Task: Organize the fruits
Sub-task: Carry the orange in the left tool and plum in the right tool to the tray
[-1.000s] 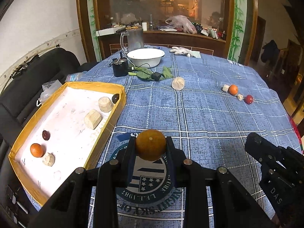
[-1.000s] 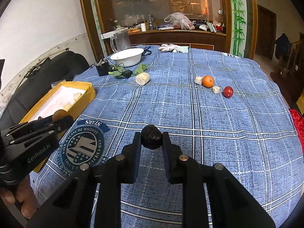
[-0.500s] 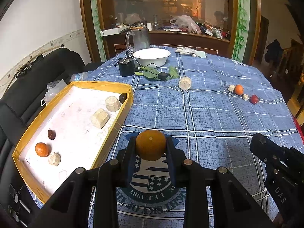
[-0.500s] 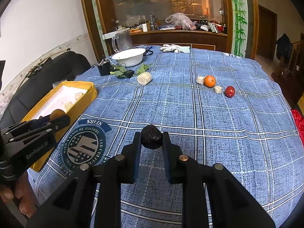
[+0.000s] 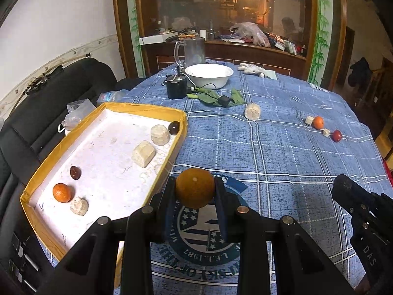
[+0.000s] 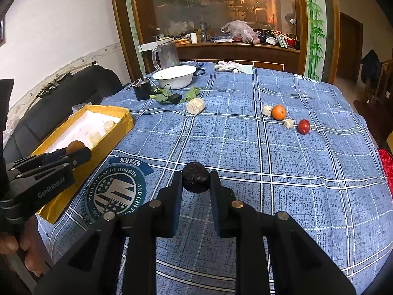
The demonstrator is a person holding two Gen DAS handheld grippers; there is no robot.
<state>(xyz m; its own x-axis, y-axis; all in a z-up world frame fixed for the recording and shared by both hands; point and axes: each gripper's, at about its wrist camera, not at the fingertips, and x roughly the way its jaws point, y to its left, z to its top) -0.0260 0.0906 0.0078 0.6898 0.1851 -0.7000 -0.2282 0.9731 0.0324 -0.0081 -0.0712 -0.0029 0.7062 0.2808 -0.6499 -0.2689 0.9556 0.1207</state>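
Two fruits are pinched above the blue checked worktop [image 5: 282, 162], a dull round orange [image 5: 195, 188] in my left hand-held gripper [image 5: 195, 191], a dark wrinkled ball [image 6: 195, 177] in my right hand-held gripper [image 6: 195, 184], so I should clear the near-left yellow-rimmed cardboard tray [image 5: 172, 157] wall before releasing low.

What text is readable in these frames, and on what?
"GenRobot.AI": side of the black left gripper.
"DAS": black right gripper body, rest cut off.
"WITH A SENSE OF HISTORY", "STARS": round emblem on the blue plaid tablecloth.
"L.F.L.1987": same emblem, upside down.
Sideboard labels: too blurred.

Dark round fruit [image 6: 195, 177] (wrinkled) between right hand-held gripper [image 6: 195, 184] fingers
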